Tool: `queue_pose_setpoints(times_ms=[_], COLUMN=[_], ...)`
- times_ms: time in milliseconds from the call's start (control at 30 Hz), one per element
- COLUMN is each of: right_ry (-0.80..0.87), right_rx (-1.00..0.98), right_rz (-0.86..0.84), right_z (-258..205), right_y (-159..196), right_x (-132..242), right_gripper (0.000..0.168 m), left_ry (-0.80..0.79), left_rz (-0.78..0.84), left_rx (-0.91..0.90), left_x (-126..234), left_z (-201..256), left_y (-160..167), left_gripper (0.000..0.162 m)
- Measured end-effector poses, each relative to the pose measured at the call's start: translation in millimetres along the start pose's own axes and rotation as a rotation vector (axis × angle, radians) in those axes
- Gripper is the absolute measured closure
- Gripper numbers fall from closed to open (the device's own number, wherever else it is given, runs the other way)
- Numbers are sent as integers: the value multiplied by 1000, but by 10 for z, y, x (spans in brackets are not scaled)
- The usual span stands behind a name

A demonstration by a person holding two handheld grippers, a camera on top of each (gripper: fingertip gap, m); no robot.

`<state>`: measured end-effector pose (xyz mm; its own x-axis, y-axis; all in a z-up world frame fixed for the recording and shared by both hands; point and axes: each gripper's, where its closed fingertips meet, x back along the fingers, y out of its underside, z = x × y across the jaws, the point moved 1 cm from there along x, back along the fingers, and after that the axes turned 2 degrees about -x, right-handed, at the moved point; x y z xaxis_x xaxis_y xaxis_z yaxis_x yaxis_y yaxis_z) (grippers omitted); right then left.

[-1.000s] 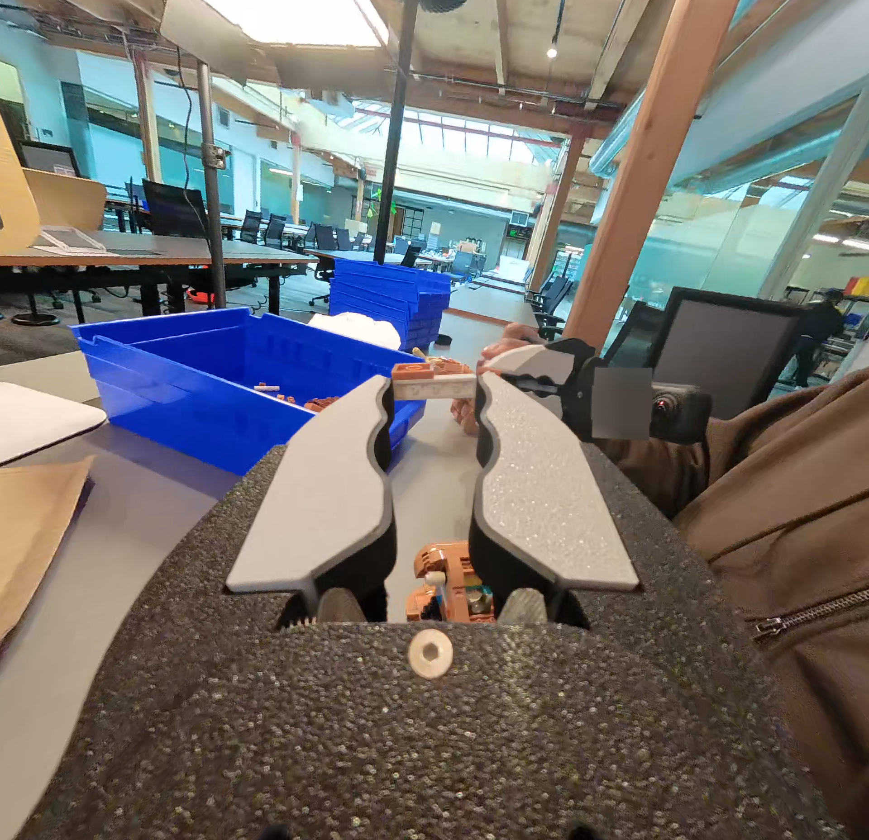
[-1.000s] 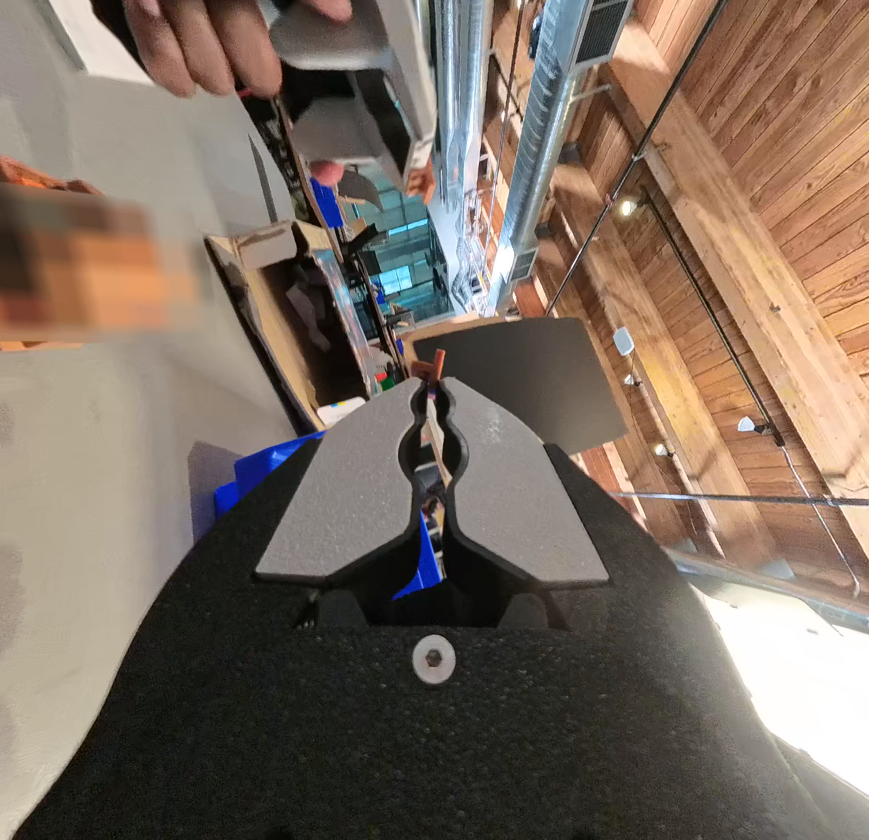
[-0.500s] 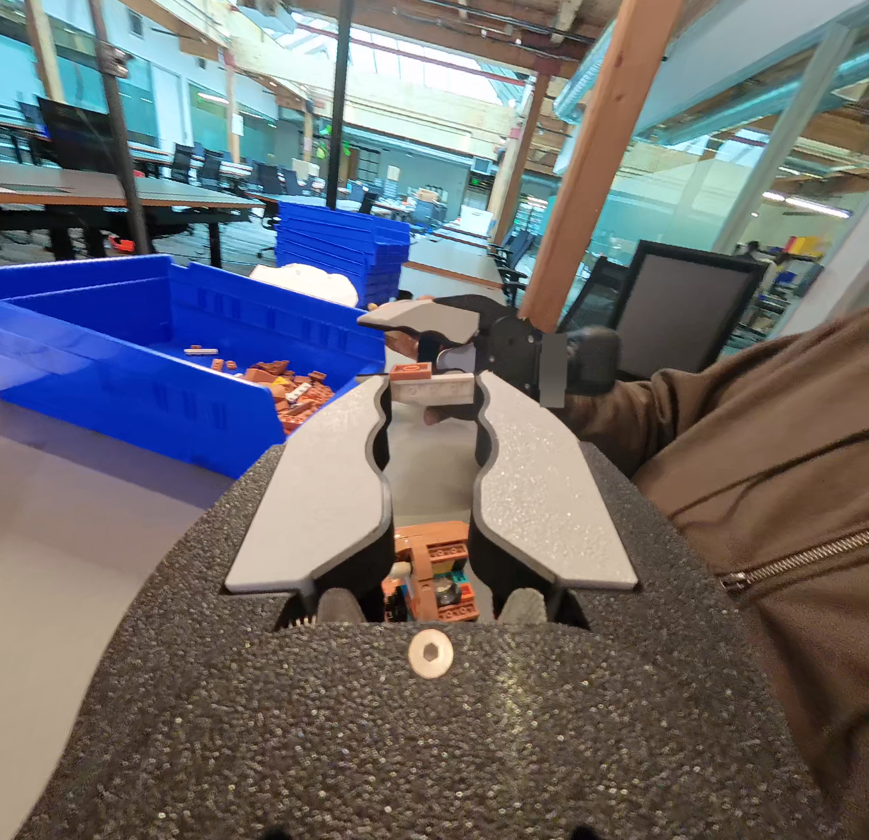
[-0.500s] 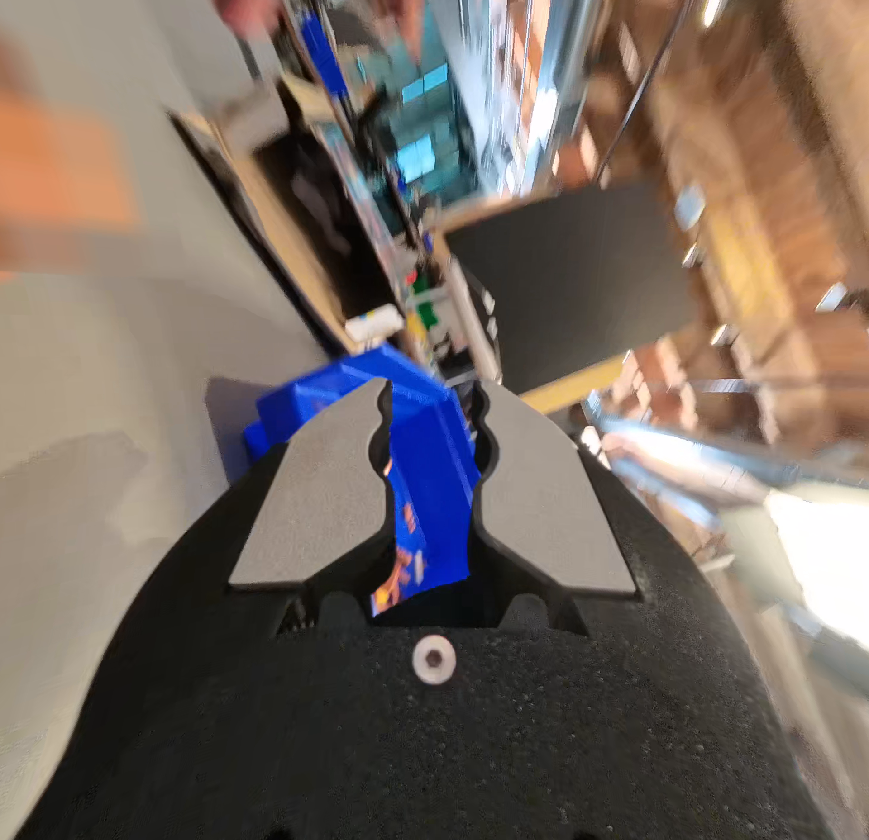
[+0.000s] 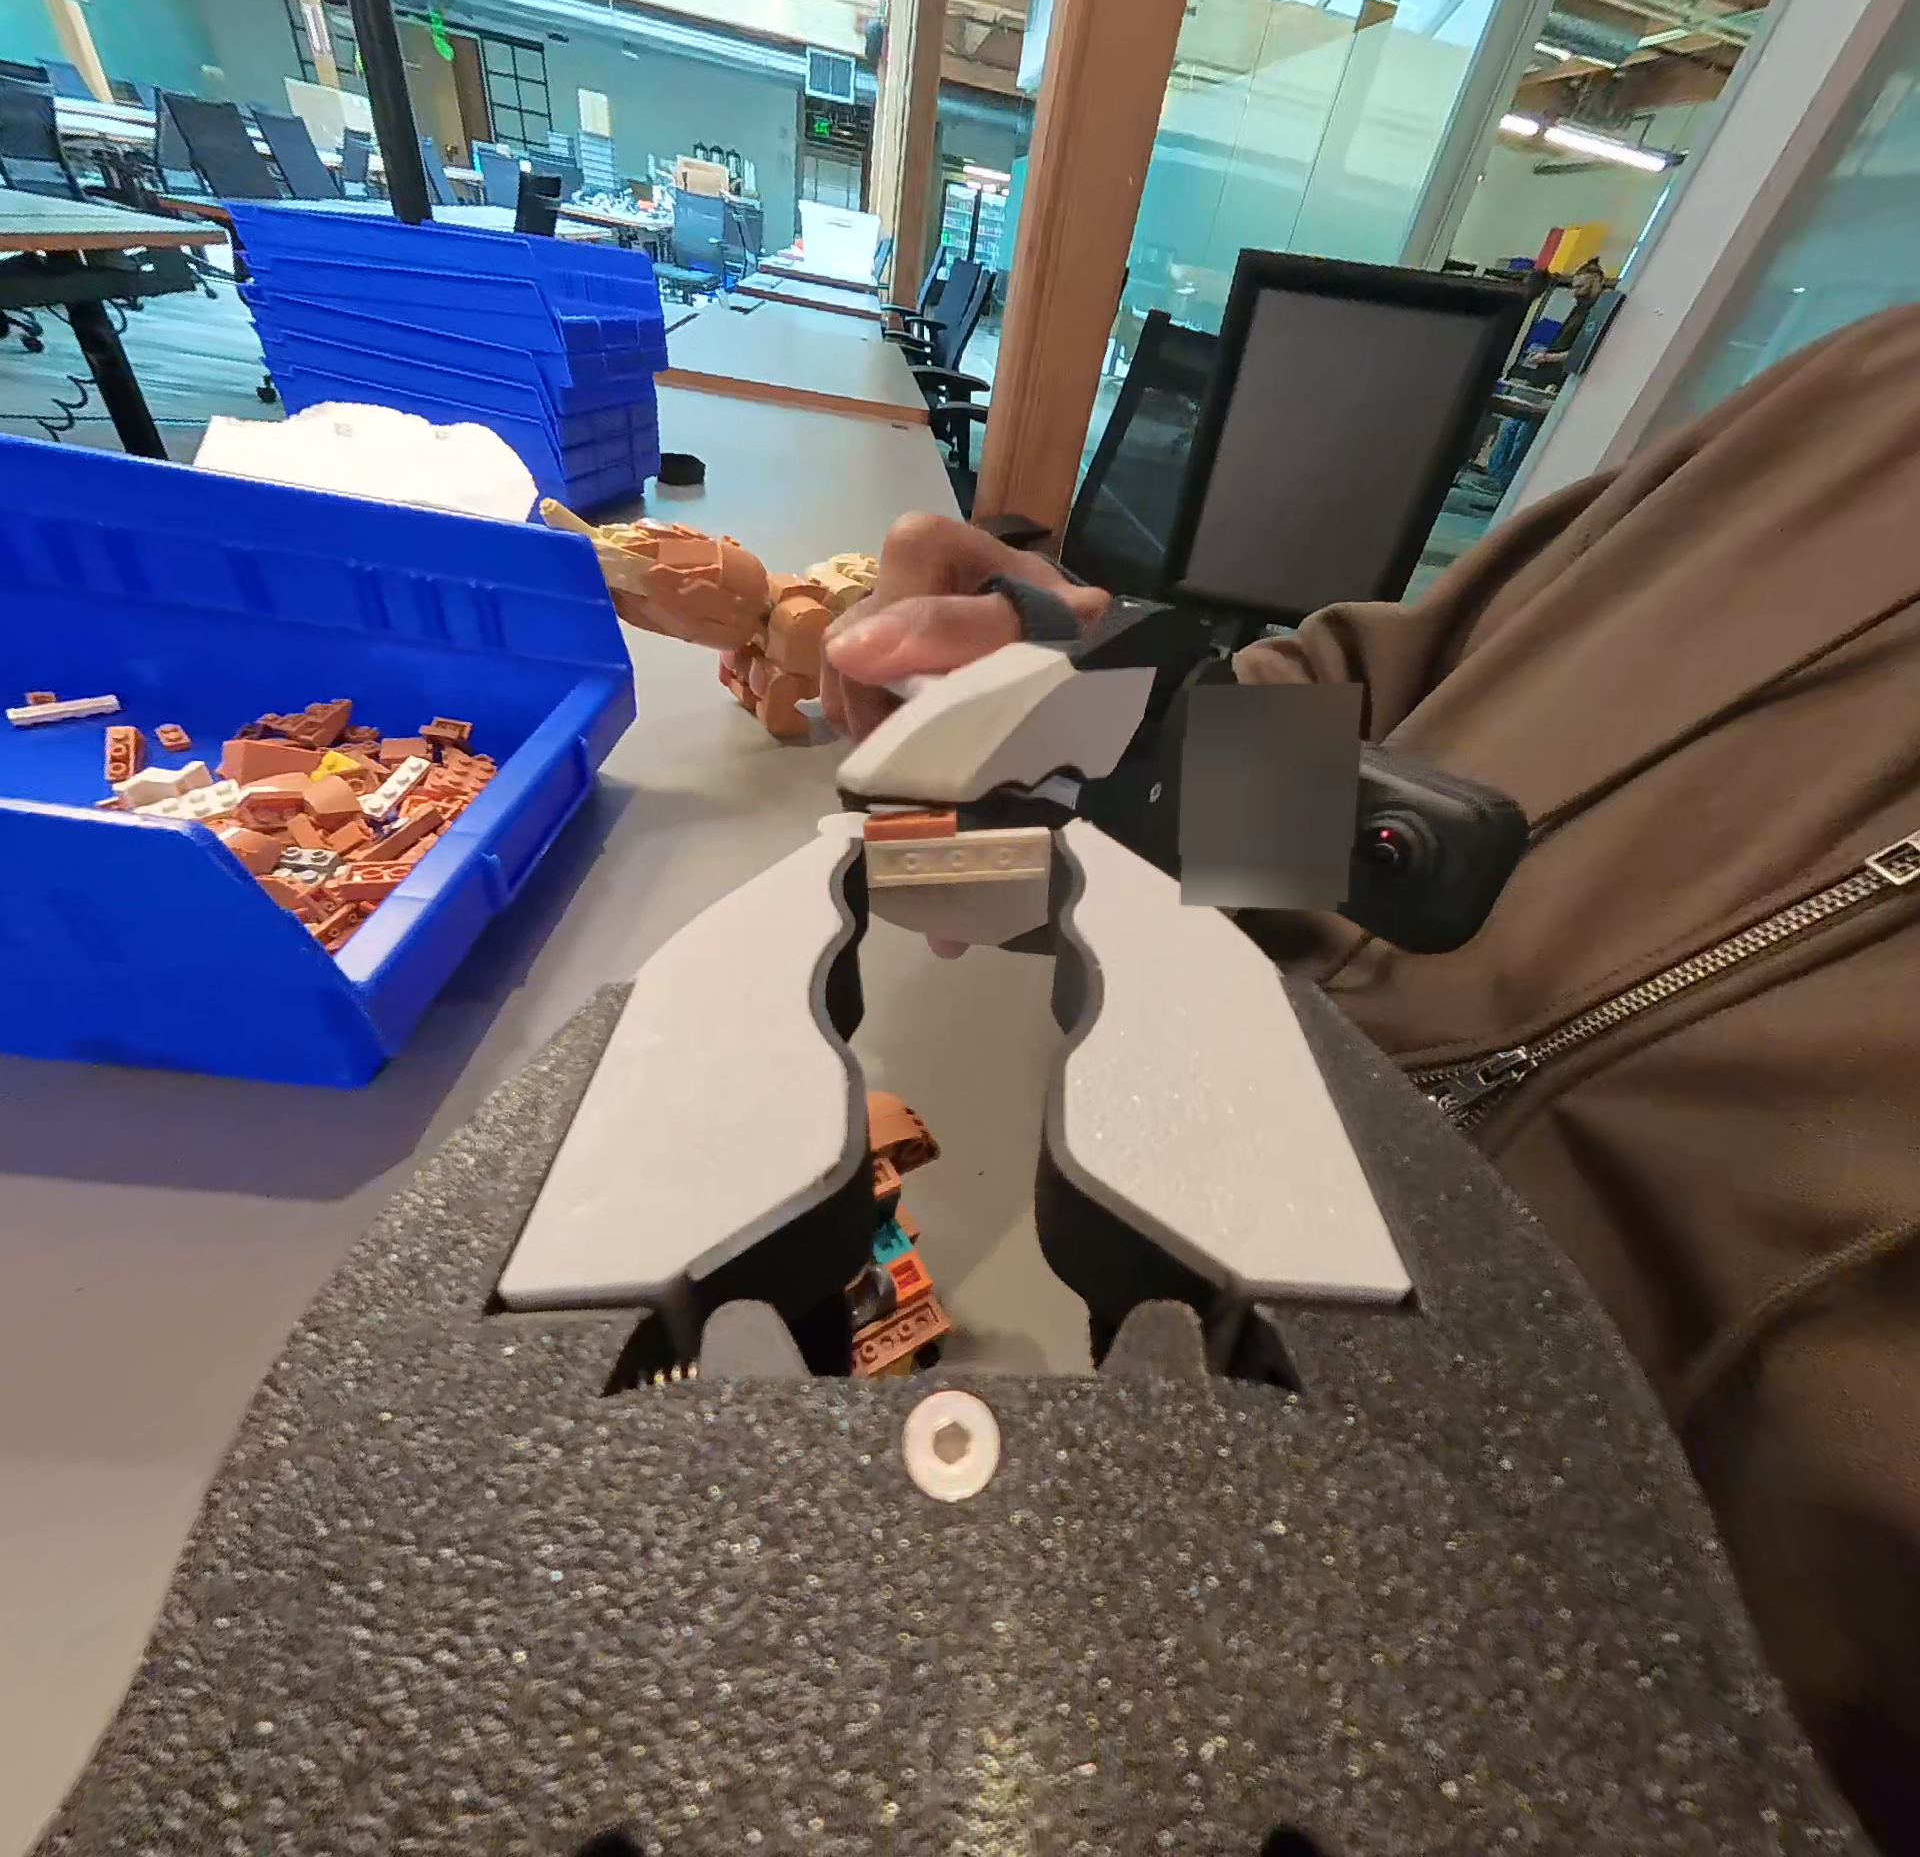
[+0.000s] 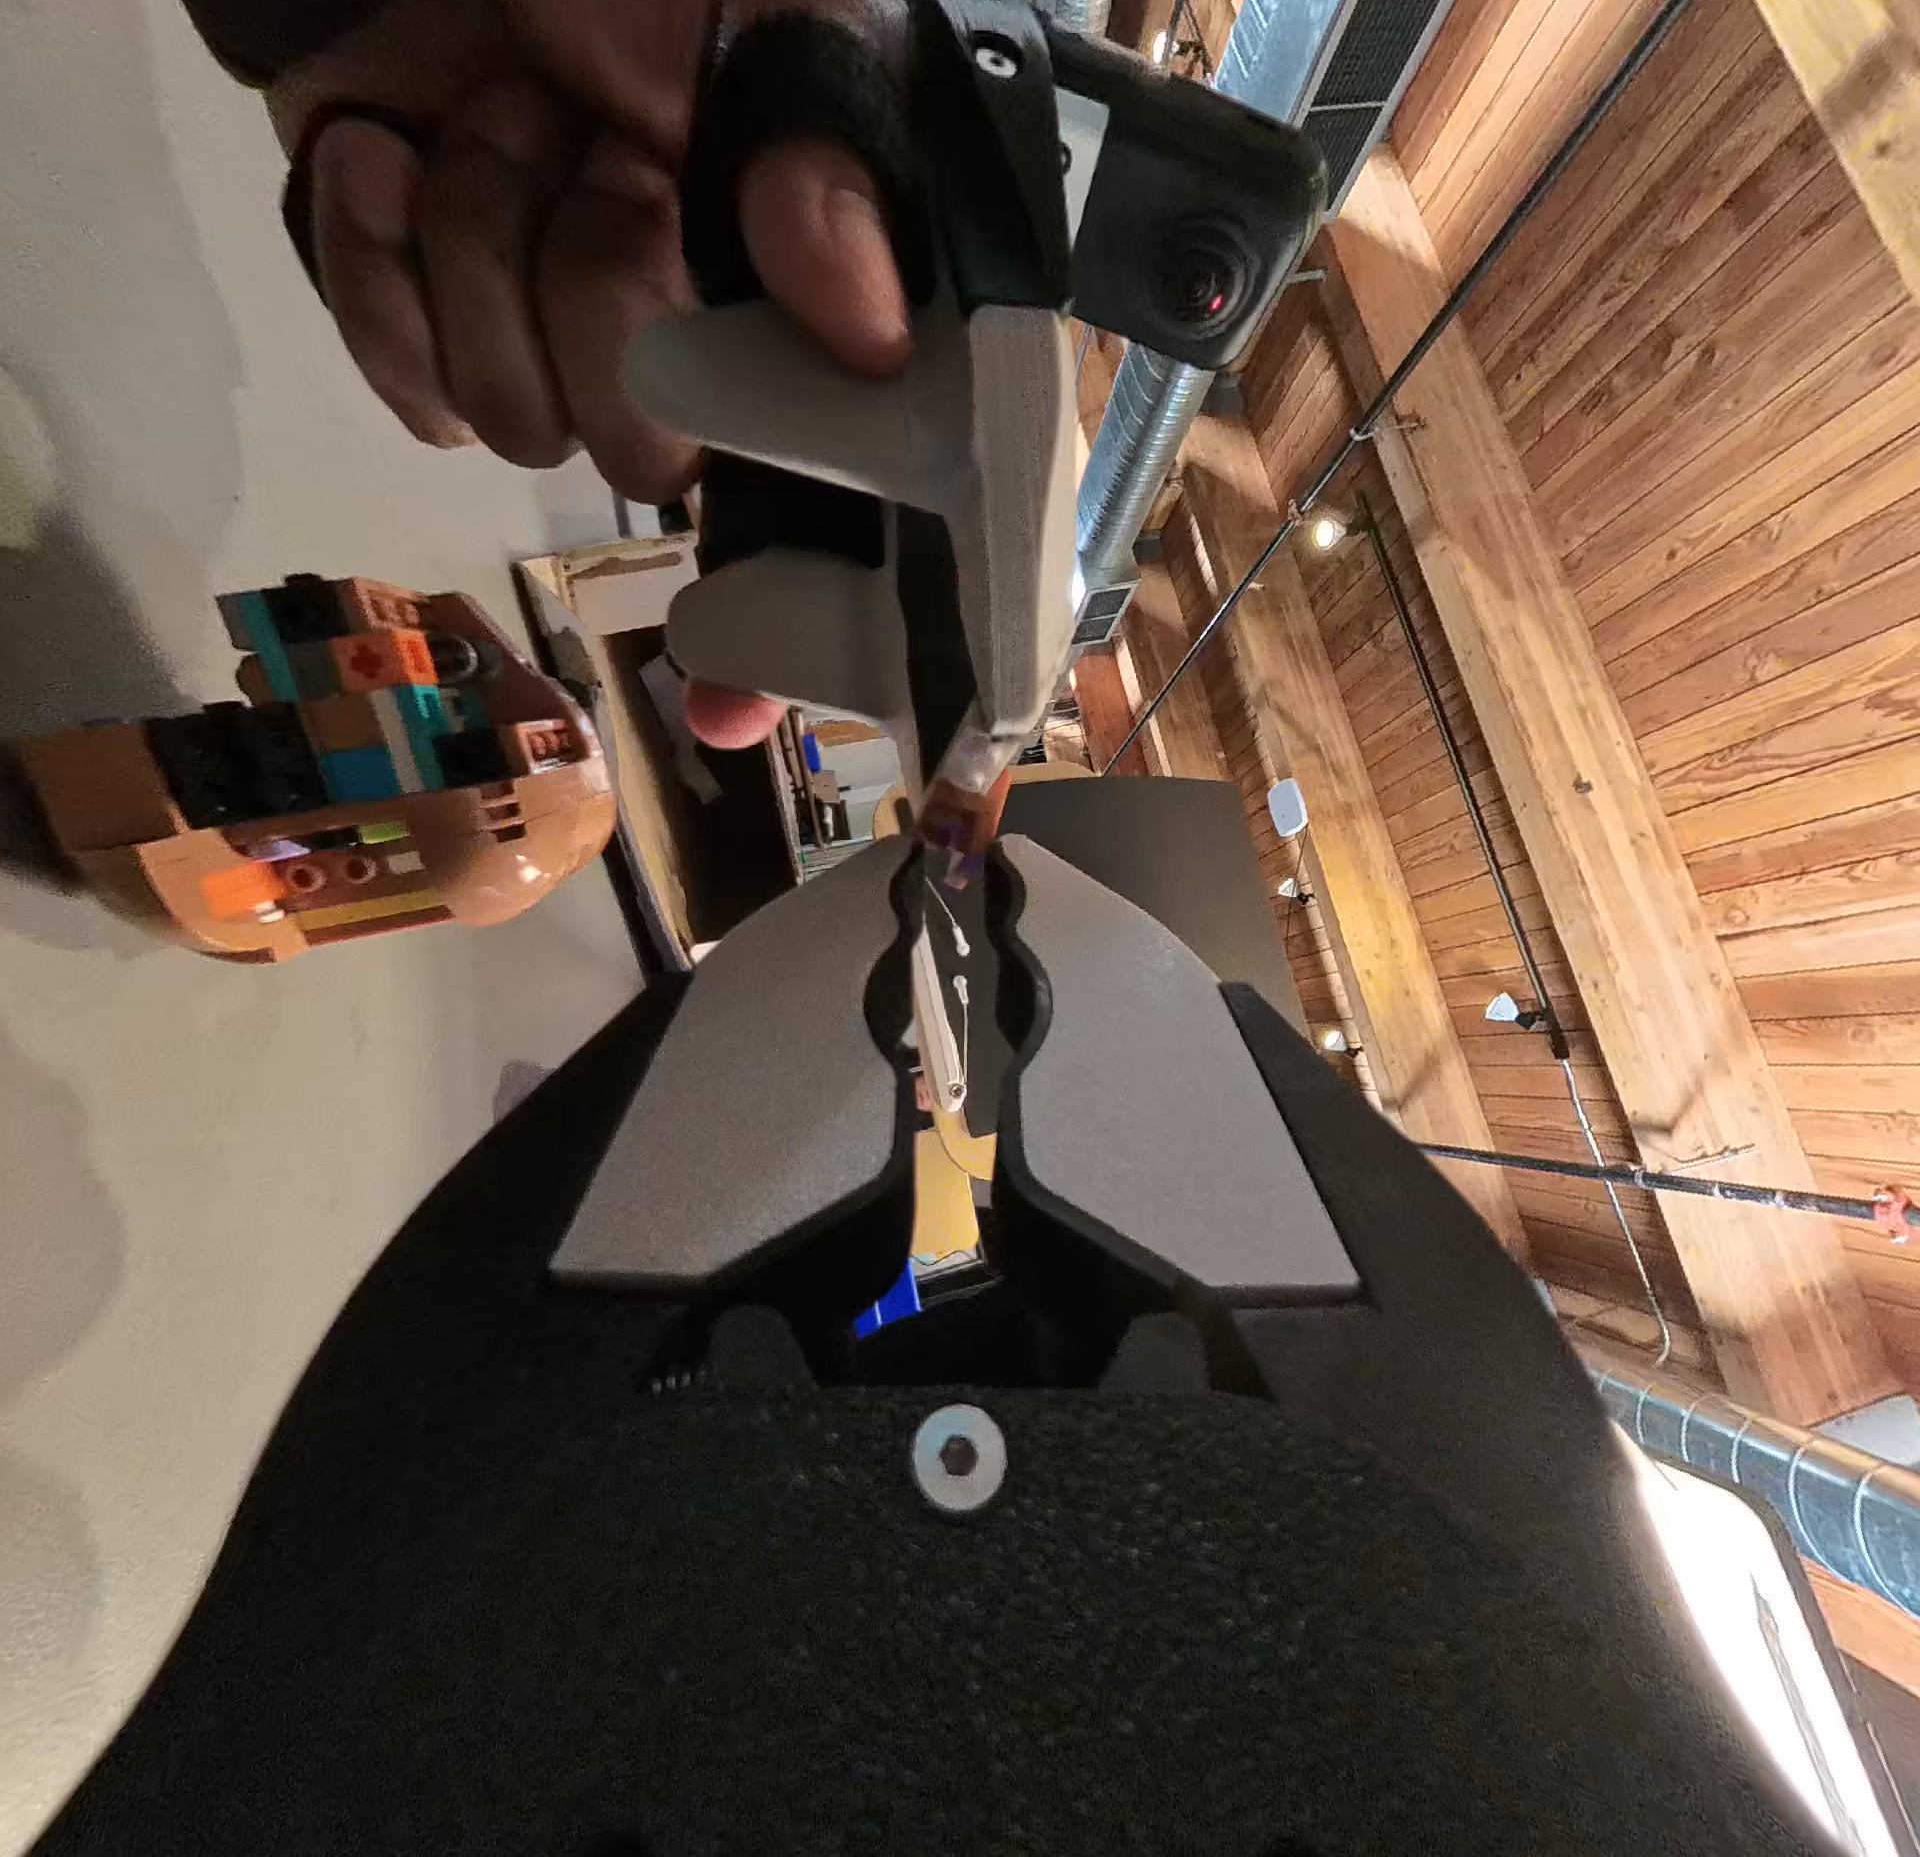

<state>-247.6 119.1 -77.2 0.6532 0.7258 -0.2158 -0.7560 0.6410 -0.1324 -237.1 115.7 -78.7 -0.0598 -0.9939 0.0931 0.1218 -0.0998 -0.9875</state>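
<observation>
My left gripper (image 5: pixel 956 877) is shut on a light grey plate (image 5: pixel 966 859), held flat across its fingertips. A small brown brick (image 5: pixel 910 825) sits on the plate's left end. My right gripper (image 5: pixel 871 839) comes in from the right, one finger above the brown brick and one under the plate, closed on them. In the right wrist view my right gripper (image 6: pixel 951 857) pinches the brown brick (image 6: pixel 966 810) and meets the left gripper (image 6: pixel 966 763), which a hand (image 6: pixel 540 249) holds. A brown brick-built model (image 5: pixel 896 1246) lies on the table under my left gripper and also shows in the right wrist view (image 6: pixel 312 768).
A blue bin (image 5: pixel 499 872) with loose bricks (image 5: pixel 312 799) stands at left. Behind it are a white lump (image 5: pixel 364 457) and a stack of blue bins (image 5: pixel 447 353). A tan and brown brick figure (image 5: pixel 717 592) lies beyond. A black monitor (image 5: pixel 1340 436) and a brown jacket sleeve (image 5: pixel 1662 872) are at right. Both grippers' tips are close together, under 4 cm apart.
My right gripper opened, swung round and closed over the brown brick and plate at my left gripper's tips. My left gripper tilted down toward the table, still holding the plate.
</observation>
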Motion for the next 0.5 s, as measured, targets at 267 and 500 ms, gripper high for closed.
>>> queue_pose_setpoints(times_ms=[267,500], right_ry=[-36,-40], right_rx=[-28,-59], right_rz=[4,-34], right_z=[6,8], right_y=[-26,95], right_x=[65,163], right_gripper=[166,167], left_ry=[16,22], left_rz=[-38,18], left_rx=[-33,-8], left_x=[0,95], left_z=[55,22], left_y=[32,-36], left_gripper=[129,153])
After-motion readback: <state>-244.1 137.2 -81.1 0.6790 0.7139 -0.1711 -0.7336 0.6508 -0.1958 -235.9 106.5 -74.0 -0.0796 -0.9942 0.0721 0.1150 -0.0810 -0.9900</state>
